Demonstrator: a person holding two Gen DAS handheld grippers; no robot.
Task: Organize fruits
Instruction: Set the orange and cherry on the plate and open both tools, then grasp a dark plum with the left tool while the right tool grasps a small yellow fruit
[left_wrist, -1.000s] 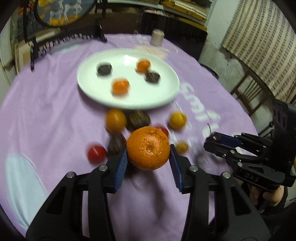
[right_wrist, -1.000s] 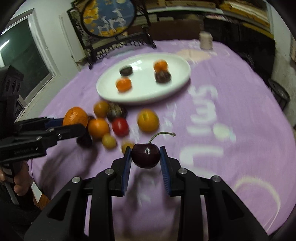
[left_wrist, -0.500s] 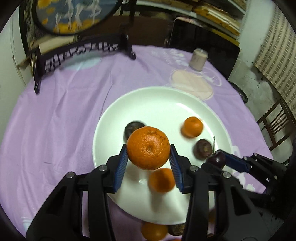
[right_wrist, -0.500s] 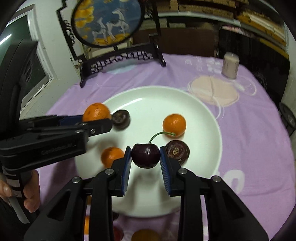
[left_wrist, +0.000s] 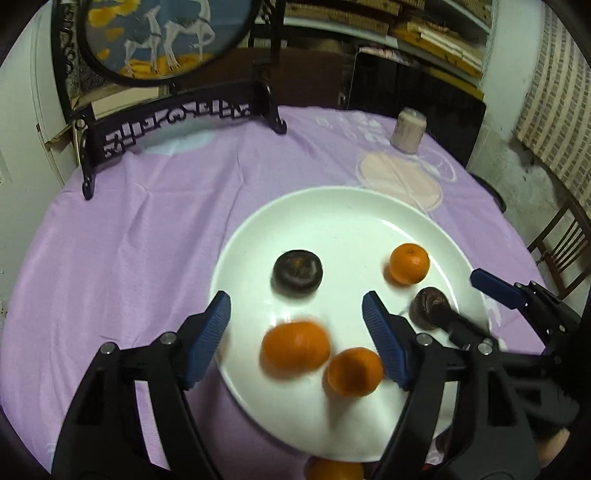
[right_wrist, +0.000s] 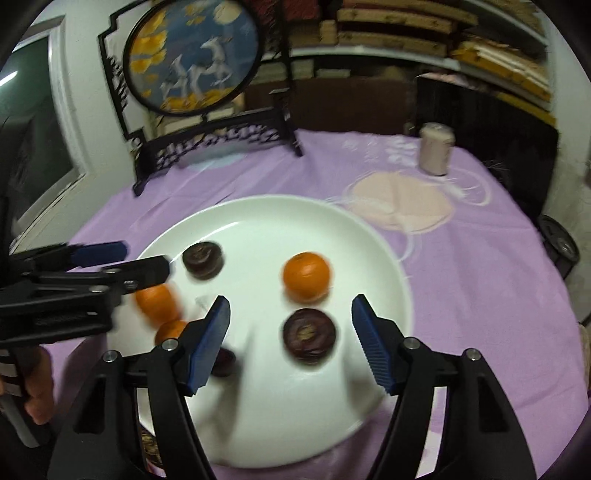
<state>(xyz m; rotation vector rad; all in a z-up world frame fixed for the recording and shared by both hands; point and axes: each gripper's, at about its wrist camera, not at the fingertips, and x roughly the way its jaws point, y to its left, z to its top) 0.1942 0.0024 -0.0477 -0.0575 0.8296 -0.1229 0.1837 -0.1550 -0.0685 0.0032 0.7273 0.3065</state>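
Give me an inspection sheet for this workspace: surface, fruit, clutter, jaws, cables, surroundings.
Surface: round table under a lilac printed tablecloth.
Job's things: large white round plate holds three orange mandarins, one blurred, two dark brown round fruits, and a dark red cherry partly hidden behind a finger. More fruit at the plate's near edge, mostly cut off.
Clutter: small pale cylindrical jar; black carved stand with round painted screen.
Grippers: left gripper and right gripper, jaws opening, gripping nothing.
Cables: nothing seen.
Surroundings: shelves, wooden chair, window.
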